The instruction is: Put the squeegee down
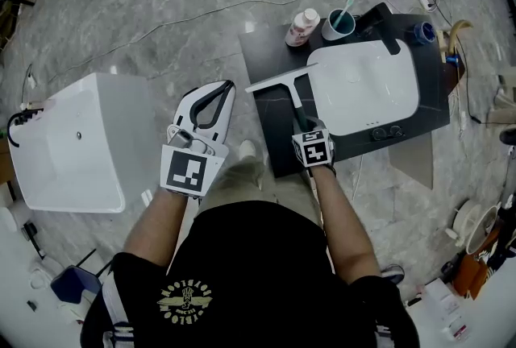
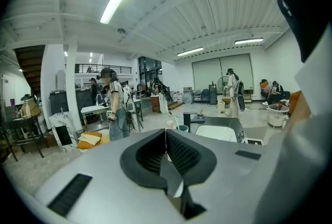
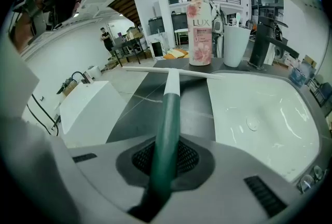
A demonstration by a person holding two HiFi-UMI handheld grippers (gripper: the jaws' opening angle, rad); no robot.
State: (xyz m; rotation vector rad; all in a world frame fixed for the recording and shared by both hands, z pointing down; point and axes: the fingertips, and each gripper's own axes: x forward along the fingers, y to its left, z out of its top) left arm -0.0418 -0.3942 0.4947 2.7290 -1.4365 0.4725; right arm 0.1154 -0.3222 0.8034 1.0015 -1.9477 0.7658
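- Right gripper view: right claw (image 3: 165,161) is clamping the squeegee (image 3: 167,98) handle.
- Letting go while tilted is risking a slide into the basin (image 3: 259,114), right of the claw.
- Bottle (image 3: 200,31), beyond the blade, is risking a knock.

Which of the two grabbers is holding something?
The right gripper: its jaws are shut on the green handle of the squeegee. The left gripper has its jaws together, with nothing between them.

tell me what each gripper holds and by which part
The right gripper holds the squeegee by its green handle; the left gripper holds nothing.
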